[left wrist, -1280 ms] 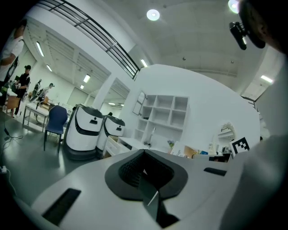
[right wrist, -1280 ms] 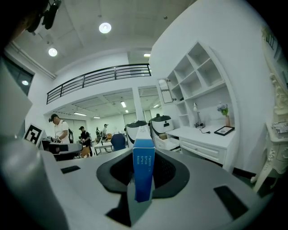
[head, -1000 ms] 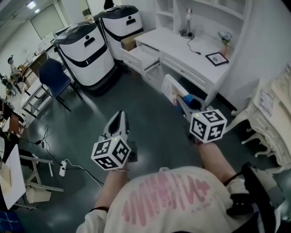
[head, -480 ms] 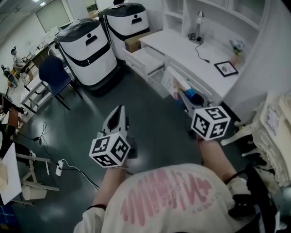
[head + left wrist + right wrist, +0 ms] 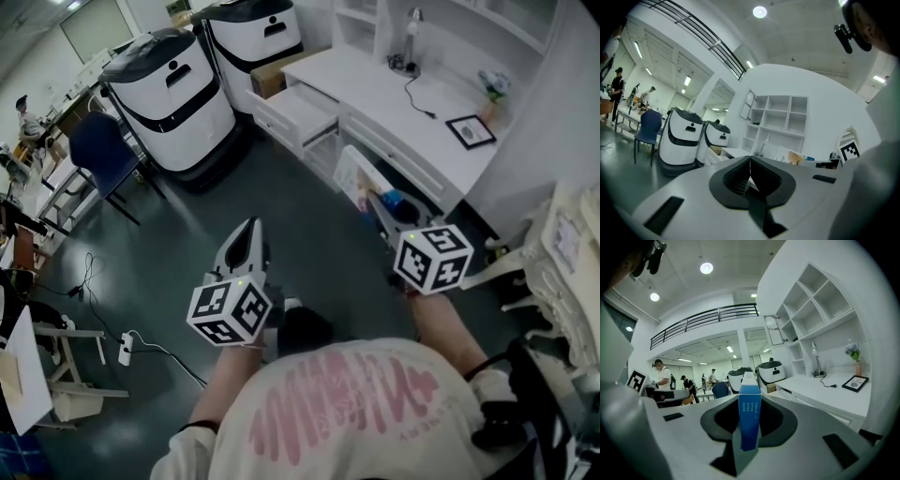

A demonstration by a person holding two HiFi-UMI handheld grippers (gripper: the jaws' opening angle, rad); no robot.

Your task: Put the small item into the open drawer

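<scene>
Right claw (image 5: 749,401): narrow, the jaws clamped on the flat sides of a small blue box (image 5: 750,418). The box stands upright and its white top rises above the jaw tips.
Small blue box, place: in the air in the right claw (image 5: 382,208), in front of the desk's front edge, off the desk and outside any drawer. In the head view only a bit of blue shows at the jaw tips.
Left claw (image 5: 750,161): jaws pressed together tip to tip, nothing between them. In the head view it (image 5: 249,234) is held over the dark floor (image 5: 178,244), well apart from the desk.
Desk (image 5: 375,89): white, with white shelves behind its back edge.
Open drawer (image 5: 298,105): pulled out of the desk's front at the end next to the machines. I can't tell what is inside.
On the desk: a lamp (image 5: 413,21) at the back edge, with a dark cable (image 5: 424,96) trailing toward the middle. A picture frame (image 5: 471,131) lies flat near the far end, and a small vase of flowers (image 5: 492,84) stands behind it.
Below the front edge: a flat white panel (image 5: 354,178) stands tilted just beside the right claw's tips.
Beside the desk: two white-and-black machines (image 5: 173,94), with a cardboard box (image 5: 270,82) between the nearer one and the desk's end.
Floor: a blue chair (image 5: 94,150) and a power strip (image 5: 127,347).
</scene>
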